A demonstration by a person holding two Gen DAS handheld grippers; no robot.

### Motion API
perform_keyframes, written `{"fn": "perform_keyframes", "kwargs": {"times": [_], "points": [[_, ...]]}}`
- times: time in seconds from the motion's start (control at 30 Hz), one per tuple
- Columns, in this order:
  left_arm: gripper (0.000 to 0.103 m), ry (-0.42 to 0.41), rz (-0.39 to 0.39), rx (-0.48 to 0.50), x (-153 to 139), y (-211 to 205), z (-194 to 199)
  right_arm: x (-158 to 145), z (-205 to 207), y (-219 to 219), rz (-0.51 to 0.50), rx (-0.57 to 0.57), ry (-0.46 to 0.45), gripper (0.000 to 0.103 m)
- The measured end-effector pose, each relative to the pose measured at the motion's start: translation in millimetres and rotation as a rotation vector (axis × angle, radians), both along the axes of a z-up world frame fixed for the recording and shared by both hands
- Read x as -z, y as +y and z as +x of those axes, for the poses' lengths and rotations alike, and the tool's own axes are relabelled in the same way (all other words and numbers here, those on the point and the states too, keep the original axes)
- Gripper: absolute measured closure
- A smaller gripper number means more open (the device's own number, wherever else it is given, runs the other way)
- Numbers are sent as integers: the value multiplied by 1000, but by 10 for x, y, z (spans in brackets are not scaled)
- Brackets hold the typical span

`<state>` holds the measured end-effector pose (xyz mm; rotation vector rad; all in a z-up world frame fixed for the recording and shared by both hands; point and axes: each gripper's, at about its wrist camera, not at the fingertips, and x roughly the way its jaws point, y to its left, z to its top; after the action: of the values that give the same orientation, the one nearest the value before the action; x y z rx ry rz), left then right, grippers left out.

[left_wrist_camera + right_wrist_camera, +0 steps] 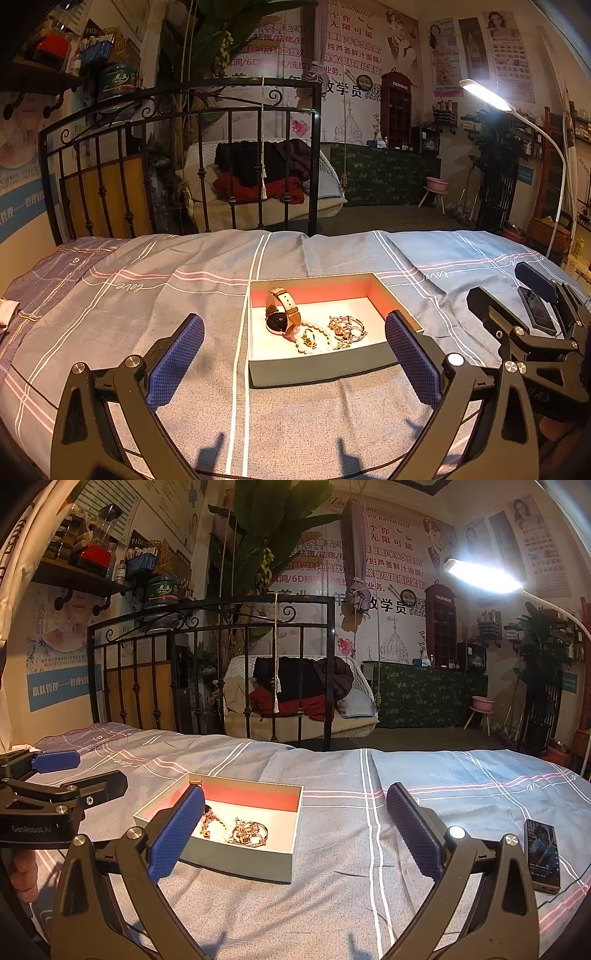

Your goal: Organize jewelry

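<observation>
One box (325,365) (jewelry inside) sits on the plaid bedspread (129,314).

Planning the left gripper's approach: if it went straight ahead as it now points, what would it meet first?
Probably the near wall of the shallow grey cardboard box holding the jewelry. It lies between the open left gripper and the rose-gold wristwatch, though depth is unclear.

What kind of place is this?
Probably a beauty salon: a treatment bed with a checked sheet, wall posters advertising skin services, and a bright arm lamp. The jewelry box sits on the bed.
</observation>
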<state>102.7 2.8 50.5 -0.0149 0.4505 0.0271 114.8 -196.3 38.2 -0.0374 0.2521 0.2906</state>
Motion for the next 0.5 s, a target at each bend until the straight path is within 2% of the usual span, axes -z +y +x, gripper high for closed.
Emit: {"fn": "perform_keyframes", "kwargs": {"times": [0.5], "points": [[7,13,-18,4,-12,8,-12,1,-9,19,0,-7,9,6]]}}
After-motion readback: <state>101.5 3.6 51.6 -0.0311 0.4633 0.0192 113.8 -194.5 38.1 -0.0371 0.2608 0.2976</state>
